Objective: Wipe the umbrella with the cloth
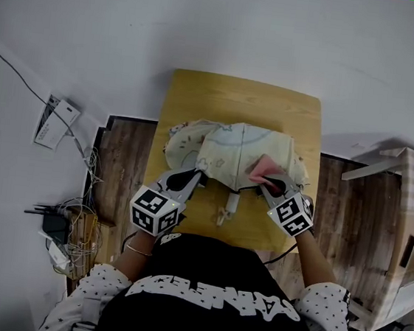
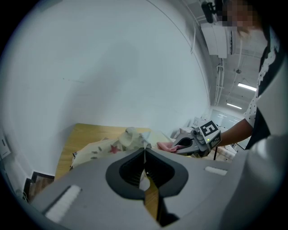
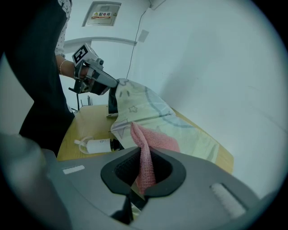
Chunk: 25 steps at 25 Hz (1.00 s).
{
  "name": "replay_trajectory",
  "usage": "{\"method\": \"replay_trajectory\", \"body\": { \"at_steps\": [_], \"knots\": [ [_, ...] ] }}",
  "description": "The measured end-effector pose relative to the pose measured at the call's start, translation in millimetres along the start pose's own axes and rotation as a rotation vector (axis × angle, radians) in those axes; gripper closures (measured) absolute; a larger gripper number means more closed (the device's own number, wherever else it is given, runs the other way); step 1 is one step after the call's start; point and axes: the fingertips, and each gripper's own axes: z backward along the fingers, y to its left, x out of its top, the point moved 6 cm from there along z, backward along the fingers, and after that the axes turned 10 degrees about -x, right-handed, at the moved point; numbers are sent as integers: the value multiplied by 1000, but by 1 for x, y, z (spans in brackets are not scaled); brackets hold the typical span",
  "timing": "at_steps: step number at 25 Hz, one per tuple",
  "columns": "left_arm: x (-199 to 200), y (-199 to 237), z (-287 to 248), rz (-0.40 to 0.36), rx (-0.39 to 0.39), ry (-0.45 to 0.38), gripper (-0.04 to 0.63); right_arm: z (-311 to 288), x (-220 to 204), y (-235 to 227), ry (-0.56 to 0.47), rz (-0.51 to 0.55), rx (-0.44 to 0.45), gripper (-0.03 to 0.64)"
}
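Note:
A folded umbrella [image 1: 234,151] with pale yellow printed fabric lies across the small wooden table [image 1: 200,97]; its white handle [image 1: 228,206] points at the person. The fabric shows as umbrella cloth [image 3: 148,108] in the right gripper view and as bunched umbrella cloth [image 2: 128,138] in the left gripper view. My left gripper [image 1: 197,176] is shut on the umbrella's near left edge. My right gripper [image 1: 268,183] is shut on a pink cloth [image 1: 263,167], which rests on the umbrella's right side. The pink cloth [image 3: 148,146] hangs between the right jaws and drapes onto the fabric.
A white wall [image 1: 209,20] runs behind the table. Cables and a power strip [image 1: 62,230] lie on the floor at the left. A cardboard box [image 1: 399,235] stands at the right. The white handle [image 3: 96,144] lies on bare wood near the table's front edge.

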Motion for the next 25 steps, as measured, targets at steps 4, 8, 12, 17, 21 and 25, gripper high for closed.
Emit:
{"method": "replay_trajectory", "body": {
  "at_steps": [4,8,12,17,21,25],
  "knots": [
    [0,-1,-1,0,-4,7,594,4,-4,6,4,-16,2,581],
    [-1,-2,-3,0,-6,7,594,8,-7,14,2,-27,16,581],
    [-2,-6,-6,-1,-3,8,594,12,-11,22,2,-33,39,581],
    [-3,-9,-10,-1,13,9,594,17,-16,27,-6,-49,60,581],
    [-3,-12,-12,-3,32,-1,593,26,-10,20,-54,-84,51,581],
    [0,-16,-13,-2,63,-16,592,40,1,6,-122,-134,15,581]
  ]
}}
